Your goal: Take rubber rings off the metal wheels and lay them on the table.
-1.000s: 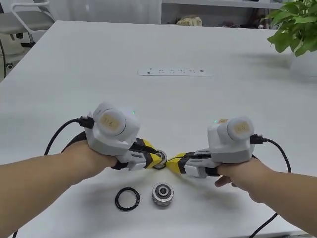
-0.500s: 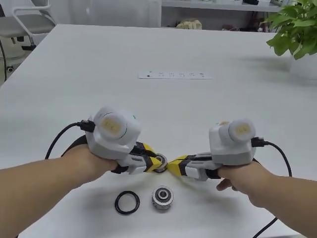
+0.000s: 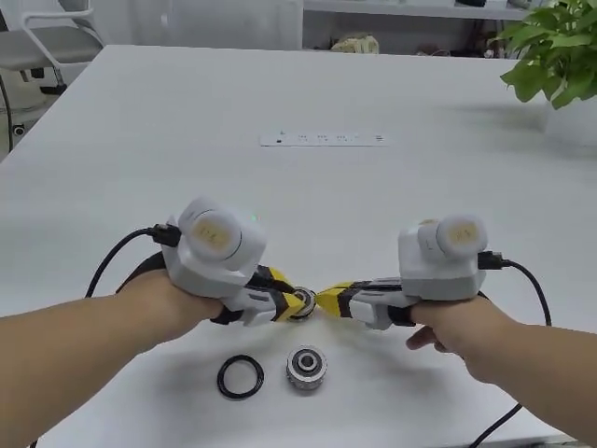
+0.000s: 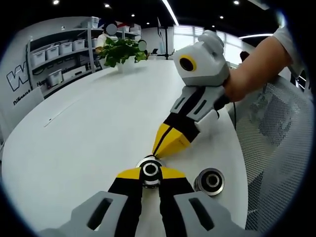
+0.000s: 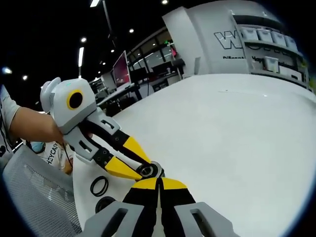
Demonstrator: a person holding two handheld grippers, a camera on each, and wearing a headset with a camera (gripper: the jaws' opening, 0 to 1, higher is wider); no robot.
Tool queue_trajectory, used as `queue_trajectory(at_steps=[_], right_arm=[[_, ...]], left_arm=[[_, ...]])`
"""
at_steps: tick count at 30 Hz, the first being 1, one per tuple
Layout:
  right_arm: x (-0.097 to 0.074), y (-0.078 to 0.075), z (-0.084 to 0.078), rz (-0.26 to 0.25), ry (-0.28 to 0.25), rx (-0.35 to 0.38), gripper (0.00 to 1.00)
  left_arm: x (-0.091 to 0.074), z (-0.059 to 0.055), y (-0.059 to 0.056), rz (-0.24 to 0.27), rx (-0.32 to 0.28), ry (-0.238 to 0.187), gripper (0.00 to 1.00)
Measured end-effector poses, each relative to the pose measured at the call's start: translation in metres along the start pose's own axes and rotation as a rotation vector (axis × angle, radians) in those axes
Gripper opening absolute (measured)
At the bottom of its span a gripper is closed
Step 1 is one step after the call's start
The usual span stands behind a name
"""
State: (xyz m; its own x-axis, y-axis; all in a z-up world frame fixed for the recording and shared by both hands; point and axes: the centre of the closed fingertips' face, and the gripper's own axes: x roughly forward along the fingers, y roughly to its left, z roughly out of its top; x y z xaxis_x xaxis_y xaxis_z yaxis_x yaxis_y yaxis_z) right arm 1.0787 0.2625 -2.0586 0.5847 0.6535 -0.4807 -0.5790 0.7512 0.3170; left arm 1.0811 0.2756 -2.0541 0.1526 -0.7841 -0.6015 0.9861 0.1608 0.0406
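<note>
My left gripper (image 3: pixel 295 304) (image 4: pixel 150 174) is shut on a small metal wheel (image 3: pixel 302 302) (image 4: pixel 150 169), held just above the table. From the right, my right gripper (image 3: pixel 321 300) (image 5: pixel 159 181) points at it, jaws shut, its yellow tip (image 4: pixel 159 149) touching the wheel's rim (image 5: pixel 147 171). Whether it pinches a ring there is hidden. Near the front edge a loose black rubber ring (image 3: pixel 241 376) (image 5: pixel 99 186) lies flat, with a second metal wheel (image 3: pixel 306 366) (image 4: pixel 210 181) beside it on its right.
A white power strip (image 3: pixel 322 139) lies mid-table, far beyond the grippers. A potted plant (image 3: pixel 555 51) stands at the back right corner. Black cables (image 3: pixel 112 252) trail from both grippers across the white table (image 3: pixel 187 159). A mesh chair (image 4: pixel 276 133) sits by the table's near edge.
The right gripper has risen a little, its tip still at the held wheel. The left gripper, loose ring and second wheel stay where they were.
</note>
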Motion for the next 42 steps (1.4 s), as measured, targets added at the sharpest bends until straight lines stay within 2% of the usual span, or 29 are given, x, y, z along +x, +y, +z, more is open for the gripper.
queue_trajectory(at_steps=[31,36,37,39,42], right_arm=[[0.004,0.010,0.004,0.012,0.000,-0.050,0.00],[0.005,0.014,0.005,0.028,-0.005,-0.062,0.00],[0.006,0.020,0.005,0.053,-0.004,-0.062,0.00],[0.006,0.019,0.010,0.050,-0.026,-0.063,0.00],[0.006,0.019,0.009,0.051,-0.020,-0.073,0.00]], left_arm=[[0.000,0.000,0.000,0.015,0.005,0.013,0.07],[0.000,0.000,0.000,0.013,0.010,0.016,0.07],[0.000,0.000,0.000,0.012,0.010,0.016,0.07],[0.000,0.000,0.000,0.013,0.011,0.016,0.07],[0.001,0.000,0.000,0.013,0.010,0.015,0.07]])
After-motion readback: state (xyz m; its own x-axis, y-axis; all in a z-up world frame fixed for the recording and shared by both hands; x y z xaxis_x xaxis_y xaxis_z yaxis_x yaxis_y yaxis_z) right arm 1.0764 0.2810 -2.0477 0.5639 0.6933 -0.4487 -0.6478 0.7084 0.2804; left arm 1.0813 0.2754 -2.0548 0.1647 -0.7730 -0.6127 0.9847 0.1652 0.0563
